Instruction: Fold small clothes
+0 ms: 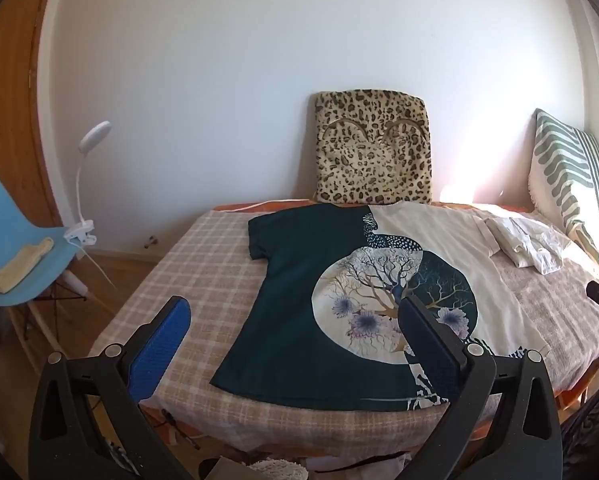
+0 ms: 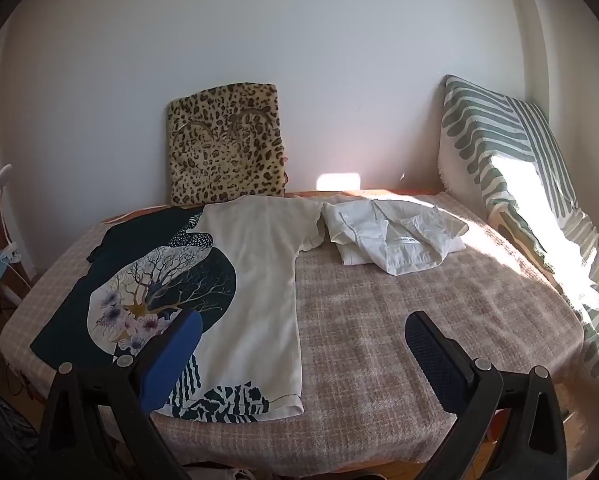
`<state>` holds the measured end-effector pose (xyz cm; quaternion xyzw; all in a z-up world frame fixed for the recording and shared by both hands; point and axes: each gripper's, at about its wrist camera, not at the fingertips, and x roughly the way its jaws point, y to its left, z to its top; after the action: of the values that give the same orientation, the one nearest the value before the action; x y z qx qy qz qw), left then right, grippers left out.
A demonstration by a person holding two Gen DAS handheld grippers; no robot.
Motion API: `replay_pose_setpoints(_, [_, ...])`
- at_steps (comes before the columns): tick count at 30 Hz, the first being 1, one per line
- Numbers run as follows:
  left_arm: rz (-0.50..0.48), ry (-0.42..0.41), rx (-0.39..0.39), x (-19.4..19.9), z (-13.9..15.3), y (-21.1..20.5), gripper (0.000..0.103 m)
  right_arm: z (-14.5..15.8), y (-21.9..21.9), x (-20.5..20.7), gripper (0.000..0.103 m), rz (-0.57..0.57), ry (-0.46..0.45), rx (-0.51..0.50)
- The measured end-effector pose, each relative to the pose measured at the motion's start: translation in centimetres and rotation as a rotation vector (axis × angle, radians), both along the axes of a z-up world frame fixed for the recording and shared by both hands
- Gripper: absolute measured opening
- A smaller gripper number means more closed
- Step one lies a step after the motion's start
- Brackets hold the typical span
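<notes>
A small T-shirt (image 1: 299, 320), half dark teal and half cream with a tree and flower print, lies flat and spread out on the checked bed cover (image 1: 203, 264). It also shows in the right wrist view (image 2: 255, 264). My left gripper (image 1: 295, 316) is open and empty, held above the shirt's near hem. My right gripper (image 2: 303, 332) is open and empty, above the bed just right of the shirt's cream side. A crumpled white garment (image 2: 391, 236) lies at the back right of the bed, beside the shirt's sleeve.
A leopard-print cushion (image 1: 373, 148) leans on the wall behind the shirt. A green striped pillow (image 2: 511, 168) stands at the right. A blue chair (image 1: 15, 232) with a yellow cloth and a clip lamp (image 1: 87, 184) stands left of the bed.
</notes>
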<state>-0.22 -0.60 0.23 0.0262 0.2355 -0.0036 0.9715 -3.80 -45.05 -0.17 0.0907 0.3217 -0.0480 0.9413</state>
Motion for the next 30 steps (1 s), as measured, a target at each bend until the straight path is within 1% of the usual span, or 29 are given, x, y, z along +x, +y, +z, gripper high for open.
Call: replay_pose_setpoints(30, [0.003,-0.011,0.007,-0.01,0.23,0.1,0.103,0.07,0.09,-0.03,0.103,0.007,-0.006,0.004])
